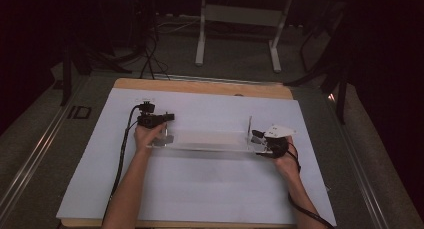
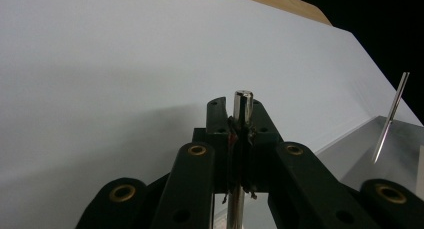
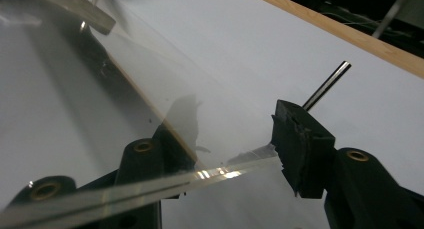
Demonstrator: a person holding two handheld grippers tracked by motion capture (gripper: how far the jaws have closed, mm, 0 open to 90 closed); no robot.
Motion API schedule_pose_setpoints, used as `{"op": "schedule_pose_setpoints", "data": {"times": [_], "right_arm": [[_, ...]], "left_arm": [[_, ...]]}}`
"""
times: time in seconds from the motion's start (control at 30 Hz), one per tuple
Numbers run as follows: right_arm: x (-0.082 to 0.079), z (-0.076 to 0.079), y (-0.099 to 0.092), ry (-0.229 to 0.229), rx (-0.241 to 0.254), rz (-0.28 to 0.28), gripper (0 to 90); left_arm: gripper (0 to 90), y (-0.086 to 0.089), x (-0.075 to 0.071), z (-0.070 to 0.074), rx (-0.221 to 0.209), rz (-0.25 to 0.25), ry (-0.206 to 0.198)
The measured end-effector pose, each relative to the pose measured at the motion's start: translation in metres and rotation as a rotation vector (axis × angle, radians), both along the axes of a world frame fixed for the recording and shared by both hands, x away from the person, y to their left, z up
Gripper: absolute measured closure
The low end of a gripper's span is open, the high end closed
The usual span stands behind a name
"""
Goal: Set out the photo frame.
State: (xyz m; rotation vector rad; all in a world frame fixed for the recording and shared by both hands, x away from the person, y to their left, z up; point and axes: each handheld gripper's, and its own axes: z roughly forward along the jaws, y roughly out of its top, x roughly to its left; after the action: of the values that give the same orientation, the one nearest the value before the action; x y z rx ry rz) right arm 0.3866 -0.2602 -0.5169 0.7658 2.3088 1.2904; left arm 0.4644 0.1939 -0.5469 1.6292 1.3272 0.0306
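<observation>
Two bare forearms come in from the near edge of the tabletop (image 1: 200,199), which is covered by a white sheet, and angle outward to either end of a long clear acrylic plate (image 1: 207,140) lying flat across the middle of it. The left hand (image 1: 145,136) is wrapped around its tool with the wrist nearly straight, knuckles toward the far side, and the left tongs (image 1: 167,117) point level toward the right, above the plate's left end. In the left gripper view these left tongs (image 2: 242,126) are clamped tight on a thin upright metal pin (image 2: 243,106), which stands between the pads with its top just above them. The right hand (image 1: 283,159) sits at the plate's right end, wrist bent slightly inward, with the grey three-cornered plate of its tool on top and the cable trailing back along the forearm. The right tongs (image 1: 261,139) stand wide: in the right gripper view the plate's clear edge (image 3: 150,189) runs across between the two jaws of the right tongs (image 3: 220,154) and the right-hand pad does not press on it. A second metal pin (image 3: 327,85) rises just behind that jaw, standing at the plate's right end (image 1: 249,125).
</observation>
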Motion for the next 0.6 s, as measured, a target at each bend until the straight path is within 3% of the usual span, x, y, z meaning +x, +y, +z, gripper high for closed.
{"op": "schedule_pose_setpoints", "data": {"times": [0.1, 0.4, 0.47, 0.6], "right_arm": [[0.002, 0.001, -0.001, 0.016, 0.022, 0.002, 49.7], [0.003, 0.002, -0.001, 0.024, 0.017, 0.008, 49.7], [0.004, 0.002, -0.001, 0.023, 0.013, 0.008, 49.8], [0.004, 0.003, -0.001, 0.034, 0.02, 0.006, 49.7]], "left_arm": [[80.9, 0.001, 0.001, 0.0, -0.001, 0.001, 0.006], [76.2, 0.002, -0.001, 0.0, 0.01, 0.006, -0.008], [74.4, 0.006, -0.004, 0.0, -0.017, 0.005, -0.022], [72.0, 0.011, -0.01, 0.002, -0.007, 0.002, -0.042]]}}
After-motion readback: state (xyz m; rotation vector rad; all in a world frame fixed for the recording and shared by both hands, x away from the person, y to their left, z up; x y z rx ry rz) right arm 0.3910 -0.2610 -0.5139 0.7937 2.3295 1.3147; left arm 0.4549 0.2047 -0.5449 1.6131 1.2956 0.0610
